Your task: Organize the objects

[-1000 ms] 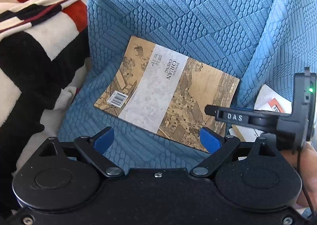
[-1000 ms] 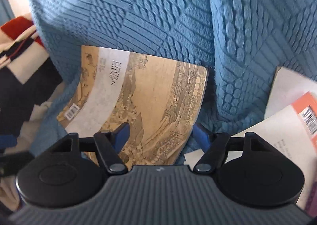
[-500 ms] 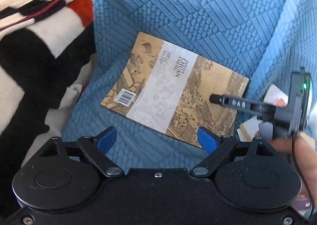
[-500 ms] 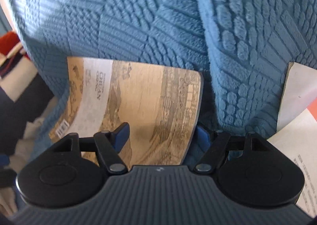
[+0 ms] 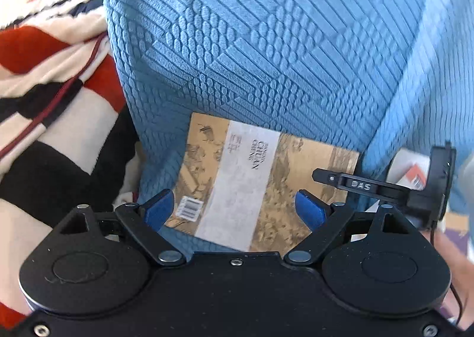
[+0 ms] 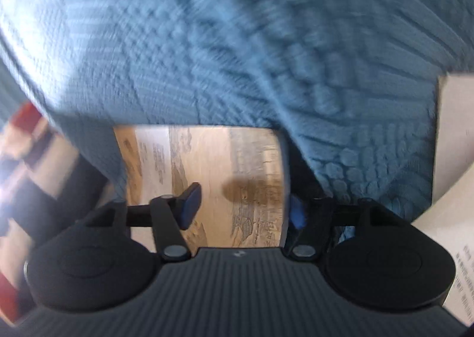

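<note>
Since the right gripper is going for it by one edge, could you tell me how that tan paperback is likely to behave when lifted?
The tan paperback looks thin and soft-covered, so it will probably sag. The right gripper is closing with the book's right edge between its fingers; the smooth cover might slip. It seems light, and the blue textured cover beneath should resist sliding.

a blue textured cover (image 5: 266, 40) carries a tan illustrated book (image 5: 260, 185), striped blanket (image 5: 53, 117) alongside.

A blue textured cover (image 5: 281, 40) spreads over the seat and backrest – quilted in ribs and scale-like bumps. At its left edge lies a fleece blanket (image 5: 53, 105) in red, white and black bands – a thin dark red cord (image 5: 59, 94) runs across it.
</note>
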Demonstrator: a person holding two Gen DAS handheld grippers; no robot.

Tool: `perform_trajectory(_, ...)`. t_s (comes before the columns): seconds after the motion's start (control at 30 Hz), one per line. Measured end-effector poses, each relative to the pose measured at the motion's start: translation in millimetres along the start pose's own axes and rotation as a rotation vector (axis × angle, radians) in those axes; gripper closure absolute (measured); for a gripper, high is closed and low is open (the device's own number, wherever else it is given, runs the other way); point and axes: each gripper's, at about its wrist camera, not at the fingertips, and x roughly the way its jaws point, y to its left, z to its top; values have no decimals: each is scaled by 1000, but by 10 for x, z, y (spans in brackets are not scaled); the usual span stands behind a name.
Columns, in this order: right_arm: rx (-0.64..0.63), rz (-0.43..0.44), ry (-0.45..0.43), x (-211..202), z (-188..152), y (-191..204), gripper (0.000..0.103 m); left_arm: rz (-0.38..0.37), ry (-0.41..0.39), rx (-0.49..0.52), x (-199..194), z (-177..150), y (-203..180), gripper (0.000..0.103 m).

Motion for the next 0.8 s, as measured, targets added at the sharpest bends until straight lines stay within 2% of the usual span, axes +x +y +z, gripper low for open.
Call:
perform_trajectory(0.1, 107, 80, 21, -114, 58, -132, 57, -52, 50, -97, 42, 7, 85, 16)
perform_trajectory(0.13, 114, 104, 29, -141, 84, -157, 59, -81, 61, -134, 54, -35, 106, 17)
perform_trajectory(0.2, 112, 133, 35, -218, 121, -191, 74, -133, 81, -230, 70, -154, 211, 23)
perform_trajectory(0.3, 119, 195, 36, -333, 149, -216, 85, -223, 108, -384, 115, -390, 340, 29)
perform_trajectory(0.37, 83, 221, 34, -419, 157, -161, 87, -278, 117, -462, 148, -581, 390, 32)
perform_trajectory(0.47, 42, 211, 30, -547, 137, -20, 88, -363, 118, -586, 197, -893, 471, 32)
perform_trajectory(0.6, 20, 205, 60, -802, -3, 145, 91, -485, 158, -742, 318, -1265, 471, 33)
perform_trajectory(0.7, 26, 197, 86, -946, -104, 277, 92, -542, 174, -819, 335, -1495, 462, 33)
perform_trajectory(0.8, 61, 192, 86, -911, -277, 411, 93, -582, 177, -907, 360, -1697, 529, 30)
